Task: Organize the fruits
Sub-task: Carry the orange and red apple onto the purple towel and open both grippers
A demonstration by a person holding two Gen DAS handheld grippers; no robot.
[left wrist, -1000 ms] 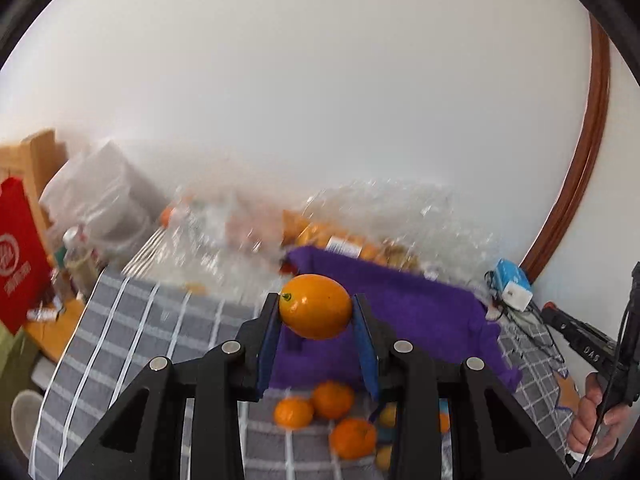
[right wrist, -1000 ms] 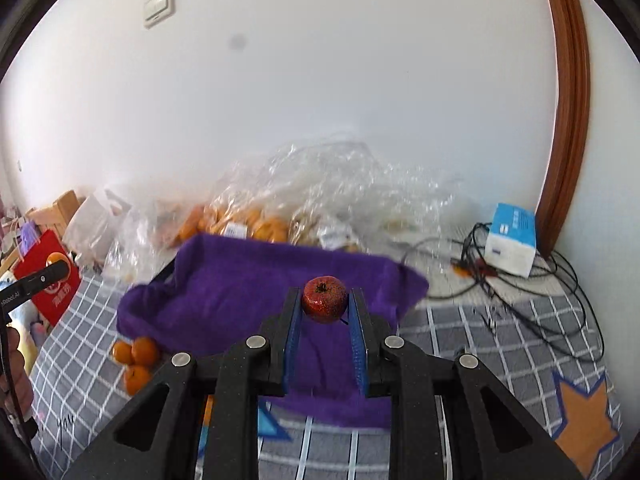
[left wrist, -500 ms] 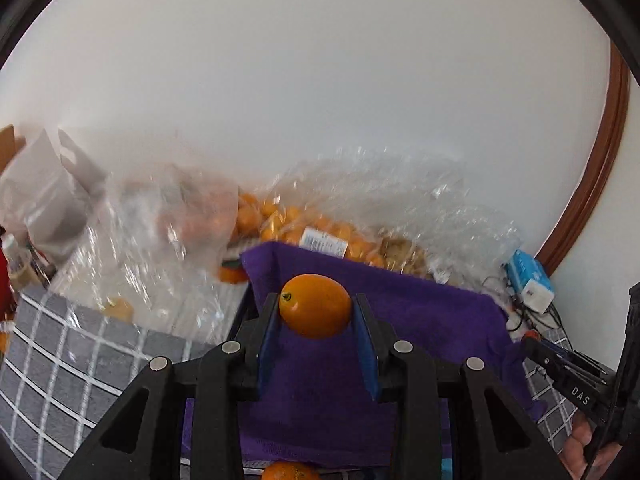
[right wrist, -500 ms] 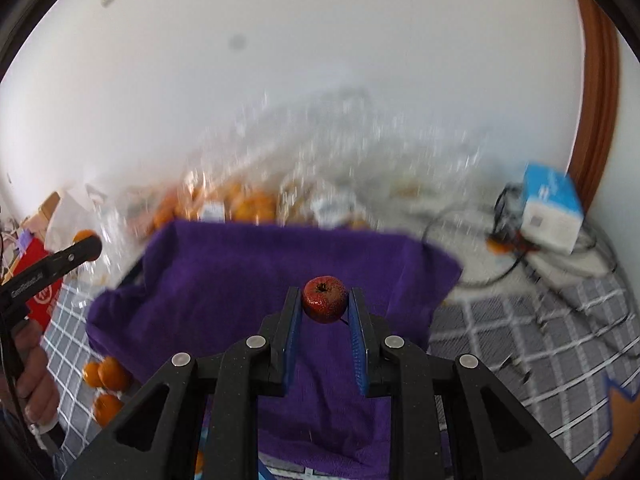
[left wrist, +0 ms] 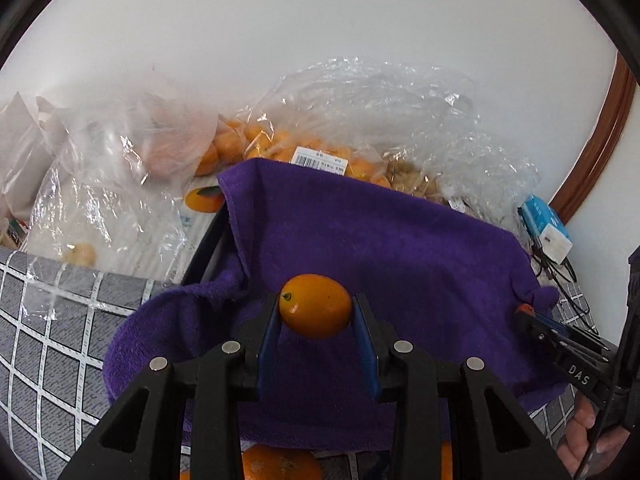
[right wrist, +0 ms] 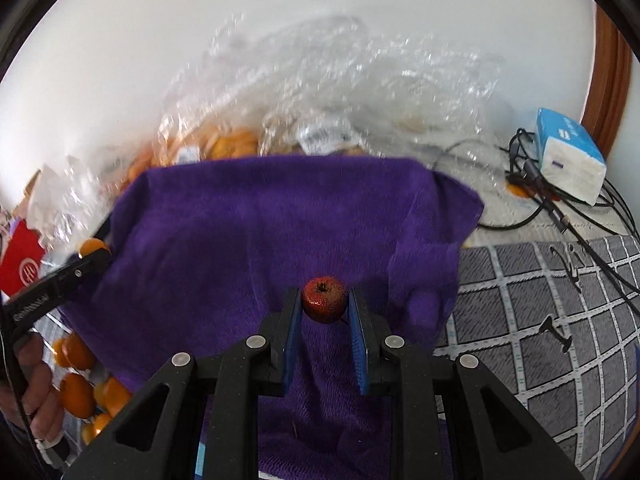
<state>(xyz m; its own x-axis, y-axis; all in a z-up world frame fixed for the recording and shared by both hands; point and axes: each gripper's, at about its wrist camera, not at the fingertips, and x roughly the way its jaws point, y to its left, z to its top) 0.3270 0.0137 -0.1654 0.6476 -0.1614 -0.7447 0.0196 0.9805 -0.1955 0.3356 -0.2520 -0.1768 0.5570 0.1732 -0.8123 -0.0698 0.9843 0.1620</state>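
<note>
My left gripper [left wrist: 316, 312] is shut on a small oval orange fruit [left wrist: 315, 306], held above a purple towel [left wrist: 380, 248] that drapes over a dark box. My right gripper [right wrist: 324, 306] is shut on a small dark-red fruit [right wrist: 324, 299] over the same purple towel [right wrist: 260, 232]. From the left wrist view, the right gripper [left wrist: 528, 314] reaches in at the right edge with the red fruit at its tip. In the right wrist view, the left gripper [right wrist: 94, 250] comes in from the left with the orange fruit.
Clear plastic bags of oranges [left wrist: 280, 140] lie behind the towel against the white wall. Loose oranges [right wrist: 78, 392] sit on the grey checked cloth [right wrist: 560, 320] at the lower left. A blue-and-white tissue pack [right wrist: 568, 156] and black cables [right wrist: 560, 216] lie at the right.
Both grippers have come down and forward toward the purple towel, which now fills more of each view. Each still holds its fruit.
</note>
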